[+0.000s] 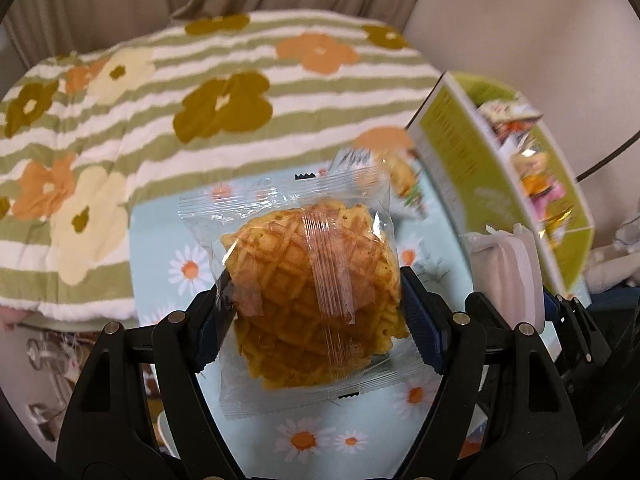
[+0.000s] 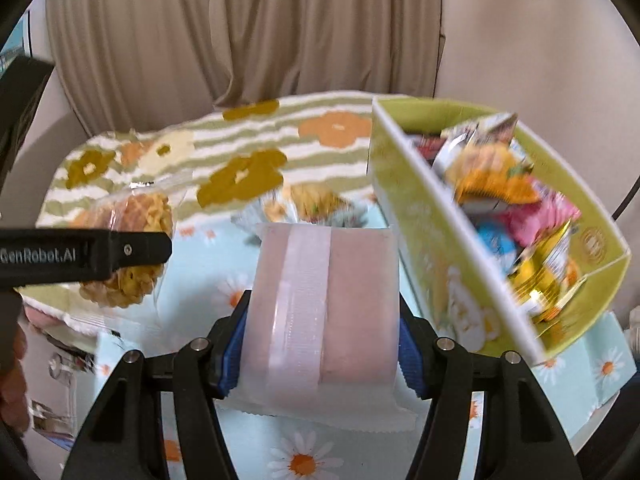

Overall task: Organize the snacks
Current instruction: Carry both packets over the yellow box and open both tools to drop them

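Observation:
A clear-wrapped pack of golden waffle biscuits [image 1: 304, 264] hangs above the daisy tablecloth [image 1: 168, 240], with my left gripper [image 1: 316, 288] shut on its two sides. In the right wrist view the same waffle pack [image 2: 148, 208] shows at the left behind that gripper's black finger [image 2: 132, 250]. My right gripper [image 2: 324, 308] is shut on a frosted pink snack pack [image 2: 360, 280], also lifted off the table. That pink pack [image 1: 508, 264] appears at the right of the left wrist view. A green divided box [image 2: 420, 216] with several colourful snacks stands just right of it.
A loose wrapped snack [image 2: 312, 200] lies on the tablecloth behind the pink pack. A green-striped floral blanket [image 1: 160, 100] covers the surface beyond the table, with beige curtains [image 2: 280, 32] behind. The green box [image 1: 460, 152] sits at the table's right side.

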A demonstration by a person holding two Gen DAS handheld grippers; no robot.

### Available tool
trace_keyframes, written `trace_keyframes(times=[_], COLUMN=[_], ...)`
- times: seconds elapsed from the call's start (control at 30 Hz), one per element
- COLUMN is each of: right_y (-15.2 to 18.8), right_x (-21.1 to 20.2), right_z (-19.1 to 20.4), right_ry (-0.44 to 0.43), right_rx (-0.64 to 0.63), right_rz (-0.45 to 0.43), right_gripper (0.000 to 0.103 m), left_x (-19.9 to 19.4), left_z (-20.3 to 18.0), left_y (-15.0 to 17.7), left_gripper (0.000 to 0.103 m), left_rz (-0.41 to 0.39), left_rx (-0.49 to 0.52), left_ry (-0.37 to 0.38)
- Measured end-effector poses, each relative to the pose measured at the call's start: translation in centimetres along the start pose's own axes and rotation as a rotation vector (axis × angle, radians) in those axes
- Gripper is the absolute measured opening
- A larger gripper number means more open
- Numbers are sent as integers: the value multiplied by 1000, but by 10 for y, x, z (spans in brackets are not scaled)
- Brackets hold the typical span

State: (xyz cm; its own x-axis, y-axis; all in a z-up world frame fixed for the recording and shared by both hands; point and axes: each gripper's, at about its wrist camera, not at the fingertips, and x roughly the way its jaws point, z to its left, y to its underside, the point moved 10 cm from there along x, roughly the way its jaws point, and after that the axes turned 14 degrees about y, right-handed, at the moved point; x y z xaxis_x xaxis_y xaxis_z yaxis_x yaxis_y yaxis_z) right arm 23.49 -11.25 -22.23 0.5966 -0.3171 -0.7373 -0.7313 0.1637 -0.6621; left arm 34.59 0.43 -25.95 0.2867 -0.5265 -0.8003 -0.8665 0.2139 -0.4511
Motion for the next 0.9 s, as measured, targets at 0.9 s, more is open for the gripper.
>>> trace_keyframes(times=[0.9], right_y=[-106], right_x=[-7], right_z=[-225], right_ry=[-124], right_rx=[-32], right_rz=[-113], right_gripper=[59], left_x=[38], left_z=[-239], left_y=[-67], left_gripper=[75], left_rz=[-196], left_rx=[-24], left_ry=[52])
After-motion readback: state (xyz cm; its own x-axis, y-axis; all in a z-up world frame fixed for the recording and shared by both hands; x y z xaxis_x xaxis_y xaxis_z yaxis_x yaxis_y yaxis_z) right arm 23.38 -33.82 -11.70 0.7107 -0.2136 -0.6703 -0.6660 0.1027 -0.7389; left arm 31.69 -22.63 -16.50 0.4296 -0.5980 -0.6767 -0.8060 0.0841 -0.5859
